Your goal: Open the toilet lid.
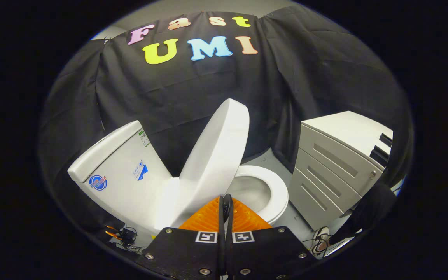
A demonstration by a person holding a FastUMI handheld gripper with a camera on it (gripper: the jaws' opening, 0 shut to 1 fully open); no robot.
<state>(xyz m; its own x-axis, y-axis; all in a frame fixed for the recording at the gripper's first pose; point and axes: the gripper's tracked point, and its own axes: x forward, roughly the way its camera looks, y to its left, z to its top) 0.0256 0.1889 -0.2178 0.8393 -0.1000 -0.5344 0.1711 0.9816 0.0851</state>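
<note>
A: Black cloth hangs behind the toilet [138,182], with a drawer cabinet [336,171] to its side. Where's the lid?

B: The lid [216,159] stands tilted up off the seat [274,194], leaning toward the tank [111,155] but not yet against it.

A: And the gripper [226,202]?

B: Fingers together, holding nothing, tips just short of the lid's lower face.

A: How will it handle?

B: Likely stiff, smooth, slippery plastic, light on its hinge. Push the underside near the free rim; don't pinch.
</note>
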